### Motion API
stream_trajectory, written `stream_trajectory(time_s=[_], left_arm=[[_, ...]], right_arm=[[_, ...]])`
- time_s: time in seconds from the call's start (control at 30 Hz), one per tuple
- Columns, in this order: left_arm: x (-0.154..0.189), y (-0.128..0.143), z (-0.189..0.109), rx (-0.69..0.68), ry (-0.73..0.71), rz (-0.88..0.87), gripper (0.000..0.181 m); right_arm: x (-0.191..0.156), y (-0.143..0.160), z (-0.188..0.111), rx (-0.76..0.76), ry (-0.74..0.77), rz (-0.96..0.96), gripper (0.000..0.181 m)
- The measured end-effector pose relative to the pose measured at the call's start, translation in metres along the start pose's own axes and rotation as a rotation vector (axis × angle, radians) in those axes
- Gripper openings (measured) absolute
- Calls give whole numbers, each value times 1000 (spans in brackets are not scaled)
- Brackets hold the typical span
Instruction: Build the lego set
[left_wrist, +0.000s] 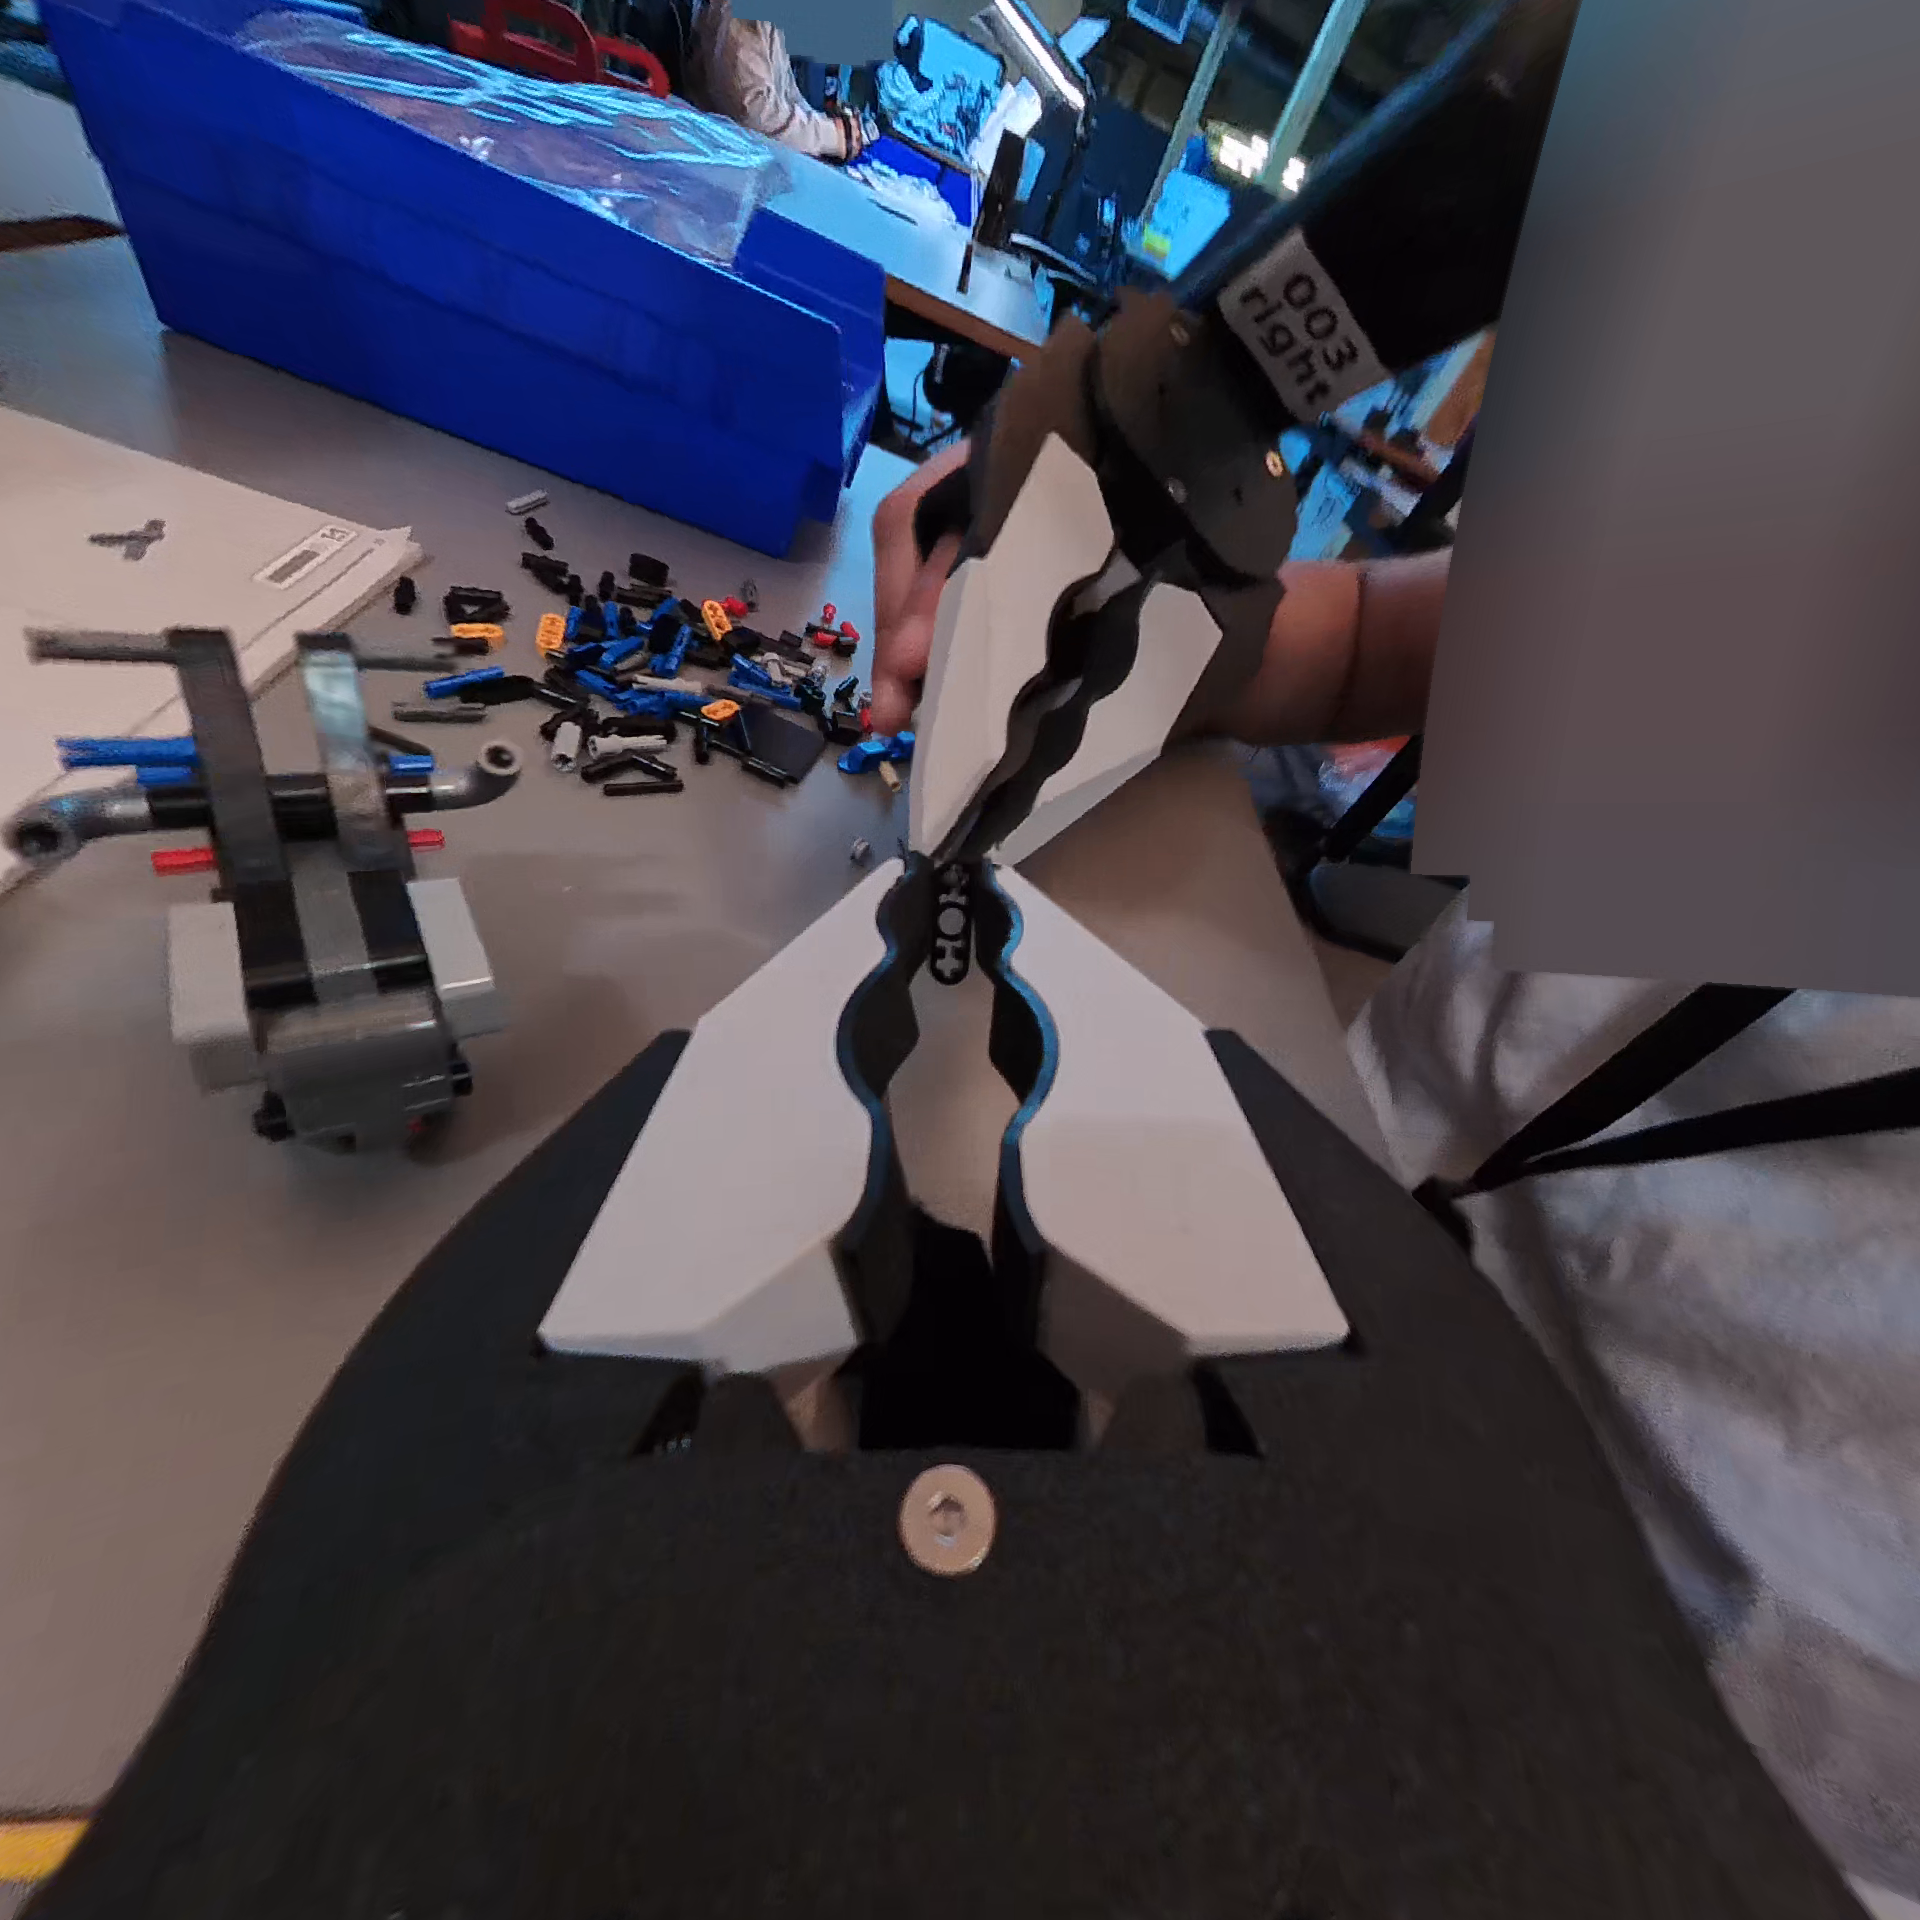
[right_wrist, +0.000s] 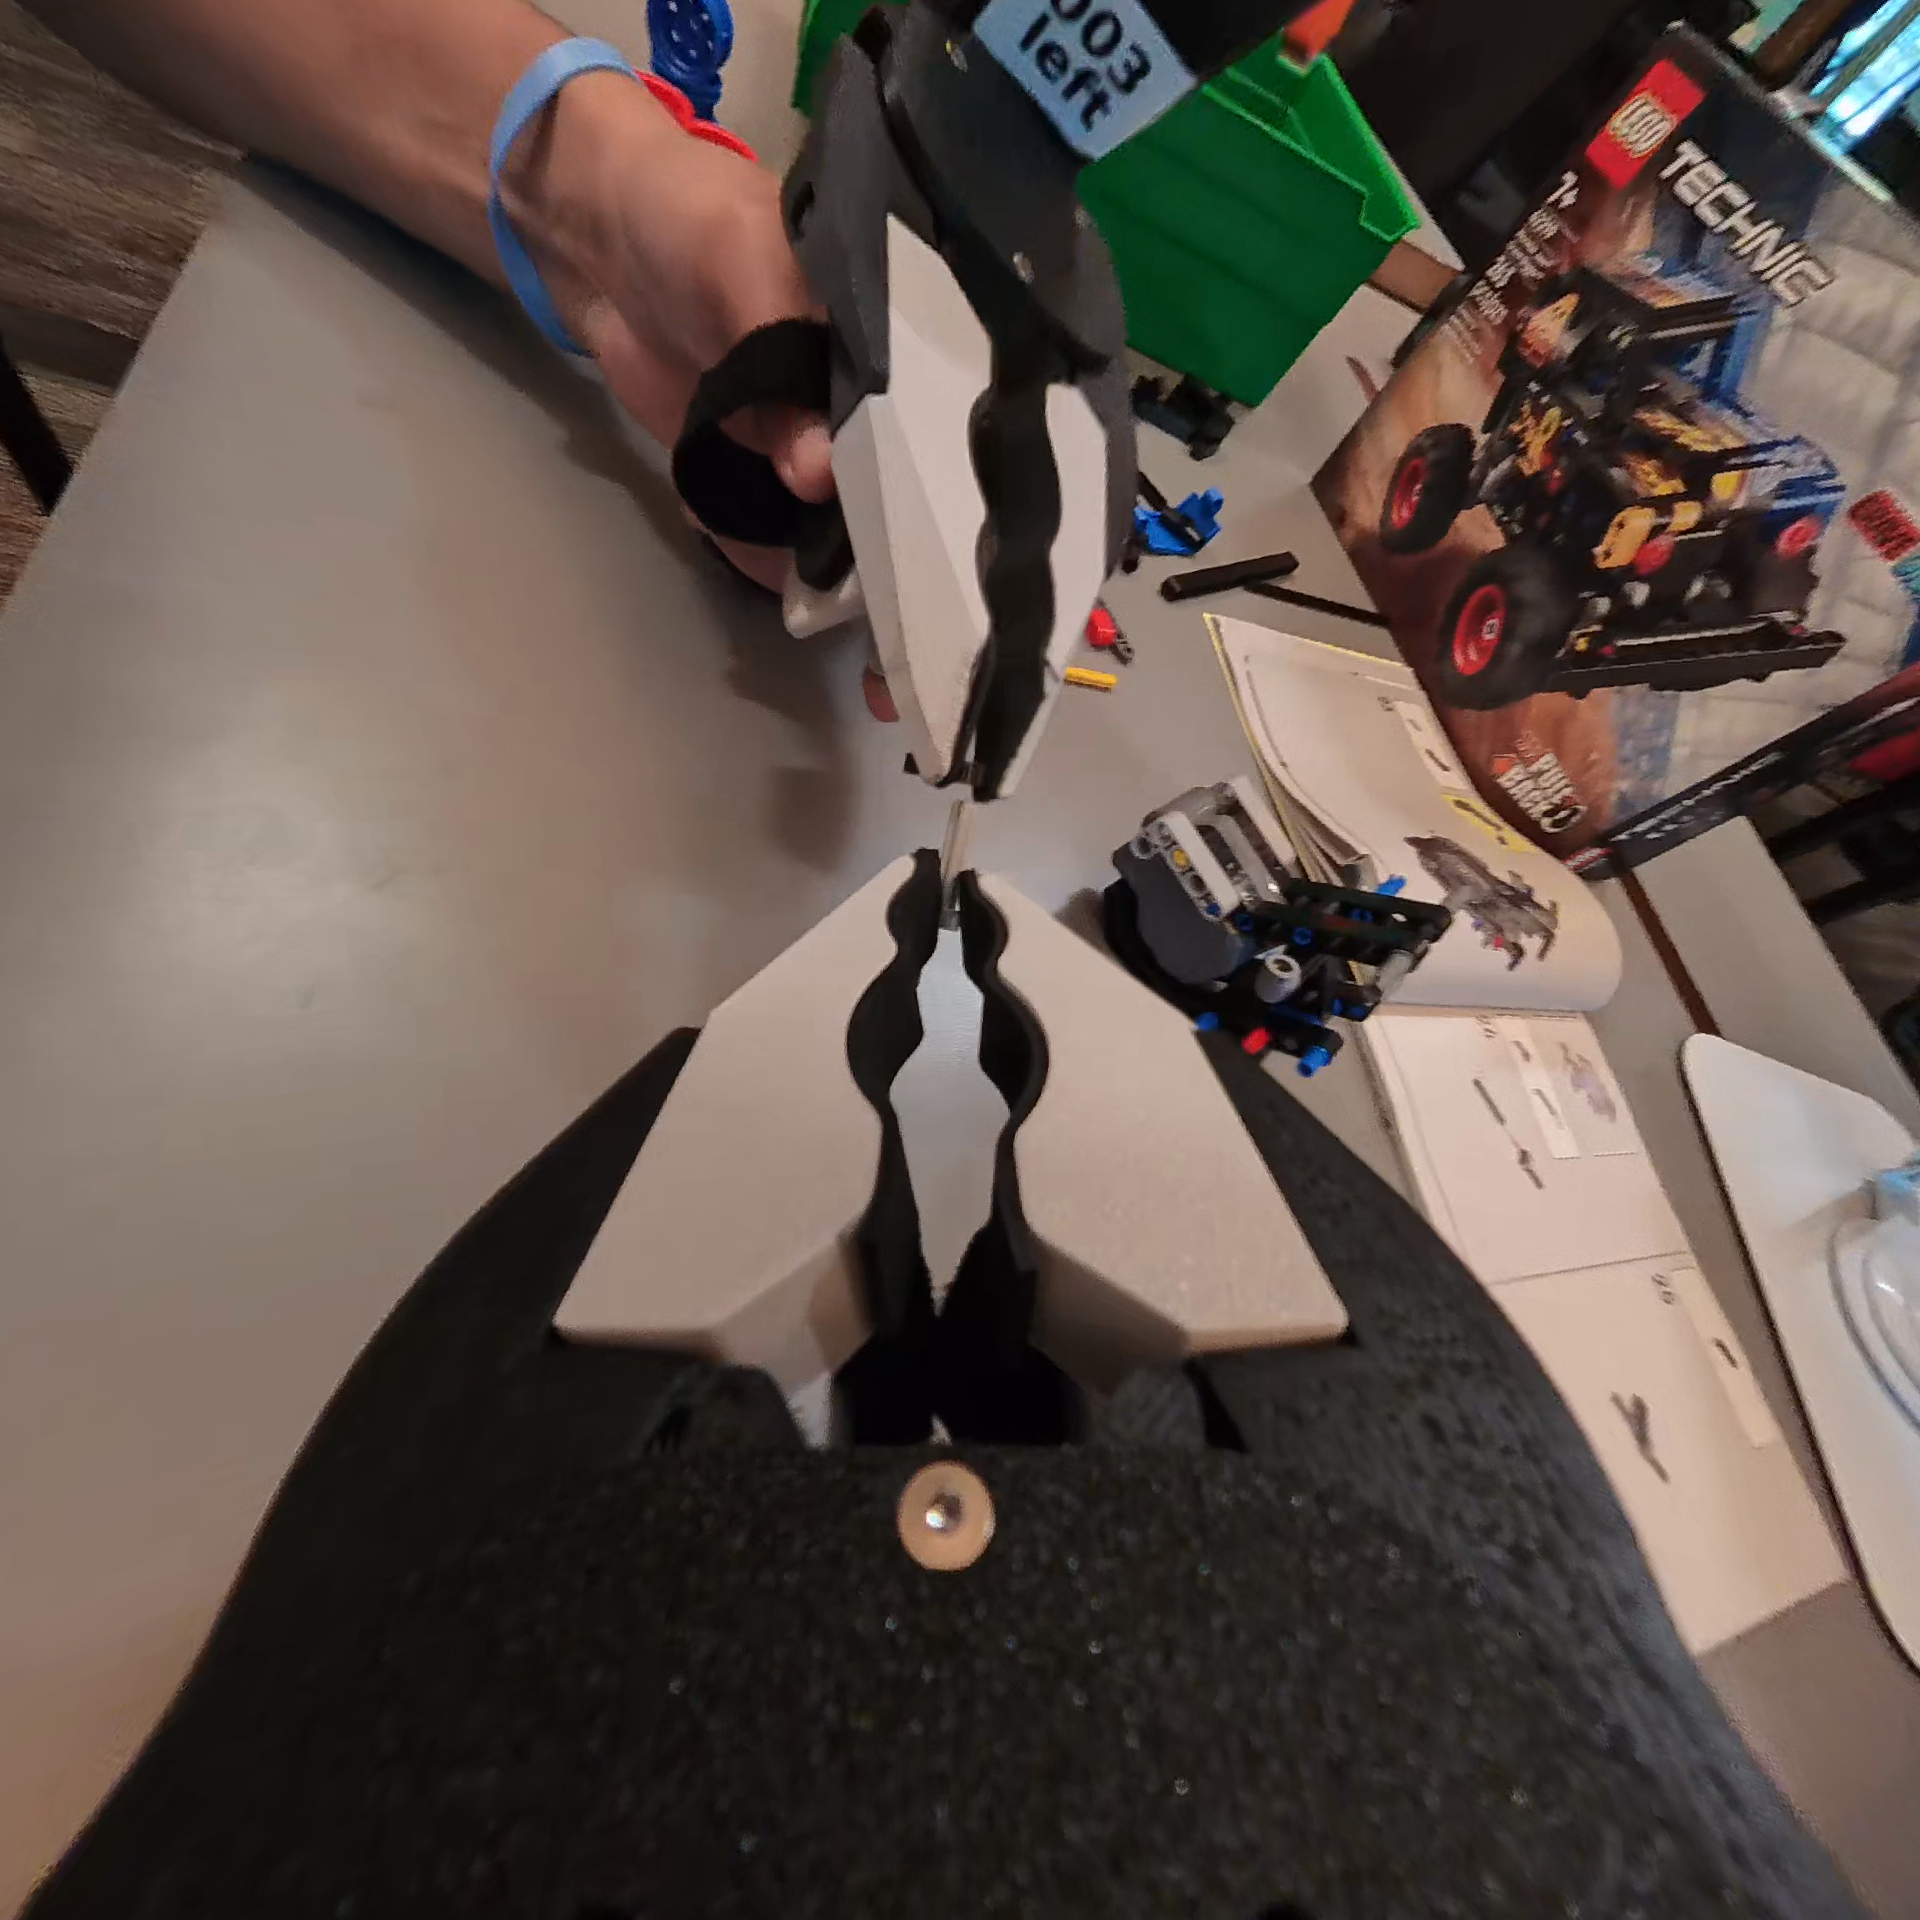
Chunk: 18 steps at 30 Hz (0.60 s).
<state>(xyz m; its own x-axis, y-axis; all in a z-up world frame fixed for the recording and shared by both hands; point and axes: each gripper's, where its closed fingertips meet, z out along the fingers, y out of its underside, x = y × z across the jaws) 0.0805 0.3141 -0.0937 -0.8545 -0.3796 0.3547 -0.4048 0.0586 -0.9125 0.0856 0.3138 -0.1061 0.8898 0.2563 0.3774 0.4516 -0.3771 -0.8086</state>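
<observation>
My left gripper (left_wrist: 945, 871) is shut on a small black Lego beam (left_wrist: 948, 940) with holes, held upright between its pads. My right gripper (right_wrist: 943, 888) is shut on a thin light grey pin (right_wrist: 954, 844). The two grippers meet tip to tip above the table; the right one (left_wrist: 961, 840) comes in from the upper right in the left wrist view, and the left one (right_wrist: 968, 779) from above in the right wrist view. The grey pin reaches up to the left gripper's tips. The partly built grey and black model (left_wrist: 322, 935) stands on the table to the left, apart from both grippers (right_wrist: 1257, 935).
A pile of loose black, blue, orange and red parts (left_wrist: 665, 665) lies behind the model. The open instruction booklet (right_wrist: 1455, 883), the Lego box (right_wrist: 1621, 468), a green bin (right_wrist: 1236, 239) and blue bins (left_wrist: 468, 260) stand around. A person's hands hold both grippers. Left and right tips are no more than a few centimetres apart.
</observation>
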Motion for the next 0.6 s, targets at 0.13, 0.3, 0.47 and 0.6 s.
stream_trajectory(time_s=[0.13, 0.3, 0.47, 0.6], left_arm=[[9, 5, 4, -51, -15, 160, 6], [23, 9, 7, -87, 7, 284, 6], [30, 18, 9, -147, 3, 393, 6], [30, 19, 8, -178, -20, 439, 6]], right_arm=[[-8, -3, -2, 36, -34, -37, 3], [-23, -6, -6, 78, -117, -79, 3], [-32, -5, -6, 106, -185, -75, 3], [-33, -6, -5, 115, -183, -74, 3]])
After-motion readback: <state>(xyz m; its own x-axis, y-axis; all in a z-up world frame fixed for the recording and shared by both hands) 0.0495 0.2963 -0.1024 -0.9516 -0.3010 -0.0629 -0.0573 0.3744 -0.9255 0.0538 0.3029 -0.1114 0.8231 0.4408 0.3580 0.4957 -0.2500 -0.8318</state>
